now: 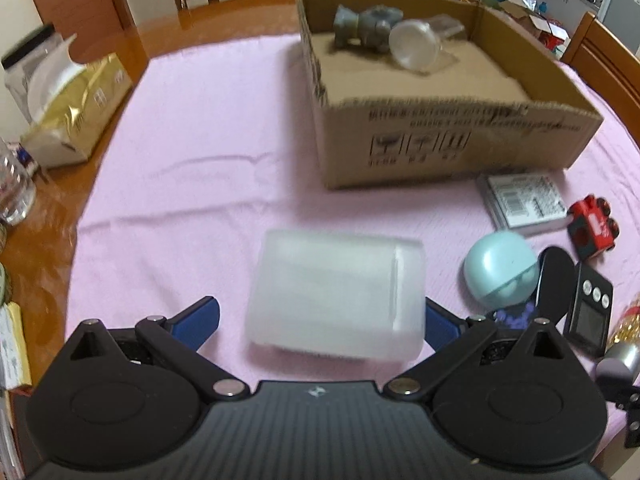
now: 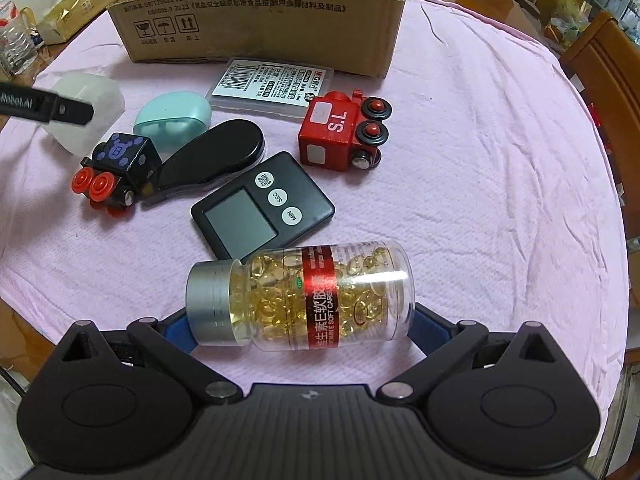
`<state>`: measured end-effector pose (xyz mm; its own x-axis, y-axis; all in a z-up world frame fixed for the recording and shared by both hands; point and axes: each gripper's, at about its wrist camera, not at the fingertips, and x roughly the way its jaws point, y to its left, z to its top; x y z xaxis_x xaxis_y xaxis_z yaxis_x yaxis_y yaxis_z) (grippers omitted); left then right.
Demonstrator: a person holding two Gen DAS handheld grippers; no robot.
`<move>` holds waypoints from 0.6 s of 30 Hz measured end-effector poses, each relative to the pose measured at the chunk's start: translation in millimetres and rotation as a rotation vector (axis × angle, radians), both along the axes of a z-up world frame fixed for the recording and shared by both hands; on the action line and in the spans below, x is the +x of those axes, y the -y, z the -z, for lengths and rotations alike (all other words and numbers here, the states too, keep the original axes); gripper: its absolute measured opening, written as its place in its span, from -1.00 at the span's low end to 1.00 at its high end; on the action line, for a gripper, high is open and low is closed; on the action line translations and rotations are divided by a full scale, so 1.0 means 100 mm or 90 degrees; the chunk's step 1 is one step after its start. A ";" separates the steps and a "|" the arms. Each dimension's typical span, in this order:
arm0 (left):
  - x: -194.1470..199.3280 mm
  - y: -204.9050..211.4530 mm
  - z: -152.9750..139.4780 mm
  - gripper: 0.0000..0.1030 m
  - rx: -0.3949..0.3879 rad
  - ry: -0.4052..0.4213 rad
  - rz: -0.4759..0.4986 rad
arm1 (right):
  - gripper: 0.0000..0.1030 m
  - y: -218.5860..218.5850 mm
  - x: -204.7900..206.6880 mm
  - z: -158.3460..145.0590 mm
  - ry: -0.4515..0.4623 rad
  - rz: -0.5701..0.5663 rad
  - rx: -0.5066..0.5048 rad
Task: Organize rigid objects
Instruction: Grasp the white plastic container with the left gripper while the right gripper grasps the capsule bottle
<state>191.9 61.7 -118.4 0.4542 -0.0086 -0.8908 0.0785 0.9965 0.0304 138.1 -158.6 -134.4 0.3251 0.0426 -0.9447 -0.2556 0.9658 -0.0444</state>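
The left gripper (image 1: 320, 316) has its blue-padded jaws spread wide on either side of a frosted translucent rectangular plastic box (image 1: 336, 294). The box lies on the pink cloth (image 1: 192, 152); contact between pads and box cannot be confirmed. Beyond it stands an open brown cardboard box (image 1: 452, 144), holding a grey animal figurine (image 1: 366, 26) and a clear plastic jar (image 1: 418, 42) lying on its side.

The right gripper (image 2: 298, 326) has its jaws apart, flanking a clear bottle of yellow soft capsules with a grey cap and red label (image 2: 300, 298). The bottle lies on its side across the jaw gap, cap toward the left finger. Whether the pads touch it cannot be told.

Ahead of the bottle lie a black digital timer (image 2: 262, 210), a red toy locomotive (image 2: 342, 130), a black toy locomotive with red wheels (image 2: 116, 170), a black oval case (image 2: 212, 152), a mint-green rounded case (image 2: 174, 114) and a flat clear packet with a barcode label (image 2: 272, 88), the last just beside the cardboard box wall.
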 end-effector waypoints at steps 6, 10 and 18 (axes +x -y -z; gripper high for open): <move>0.01 0.00 0.14 0.99 -0.002 -0.015 0.001 | 1.00 0.00 0.00 0.00 0.002 -0.006 0.000; 0.00 -0.02 0.15 0.99 -0.012 -0.008 0.003 | 1.00 0.02 -0.02 0.00 0.007 -0.013 0.002; 0.05 -0.01 0.16 0.99 -0.008 0.005 0.013 | 1.00 -0.01 -0.02 -0.03 0.003 -0.012 -0.010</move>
